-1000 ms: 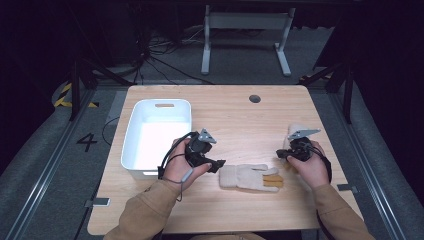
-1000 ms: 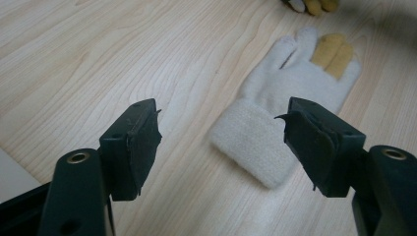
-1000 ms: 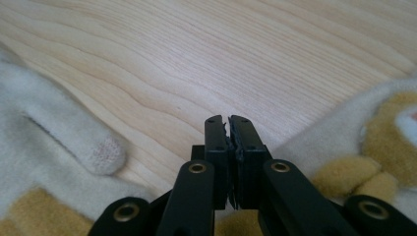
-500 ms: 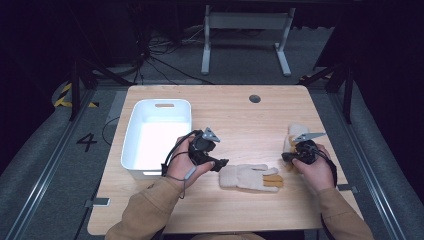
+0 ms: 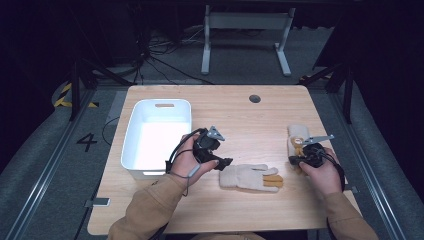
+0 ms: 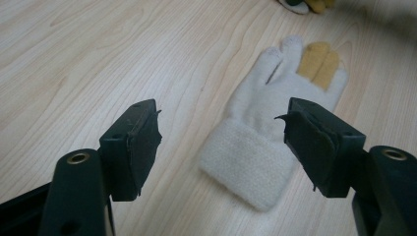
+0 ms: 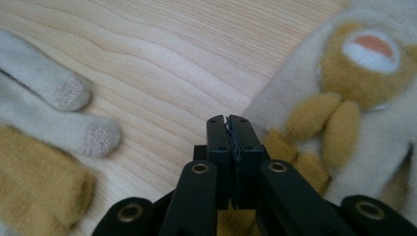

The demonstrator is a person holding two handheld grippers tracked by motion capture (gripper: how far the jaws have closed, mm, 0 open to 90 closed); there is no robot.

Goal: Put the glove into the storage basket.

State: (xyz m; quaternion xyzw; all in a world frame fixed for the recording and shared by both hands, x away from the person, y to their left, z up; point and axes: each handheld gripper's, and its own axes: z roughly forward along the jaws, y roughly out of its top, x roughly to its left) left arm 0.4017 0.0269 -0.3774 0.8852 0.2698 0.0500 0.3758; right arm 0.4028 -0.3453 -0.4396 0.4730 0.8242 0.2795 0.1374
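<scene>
Flat on the desk (image 5: 240, 120), between the two hands: a cream glove (image 5: 250, 177) with tan finger patches. Straight ahead of the left gripper (image 6: 221, 142), fingers (image 6: 133, 142) spread wide and empty, cuff end just beyond and between them, not yet touched. Long axis running away from that gripper along the front of the desk, cuff toward the left hand (image 5: 187, 162), fingertips toward the right hand (image 5: 320, 172). Left gripper clearly the nearer to the cuff, and probably the one to close on it with a short push forward and down. Right gripper (image 7: 229, 140) with fingers pressed together, nothing between them, low over bare wood in the gap between the glove's fingertips and a second glove (image 5: 298, 140) with a bear face, lying just beside it near the right edge. White bin (image 5: 135, 135) beyond the left hand, likely the destination.
</scene>
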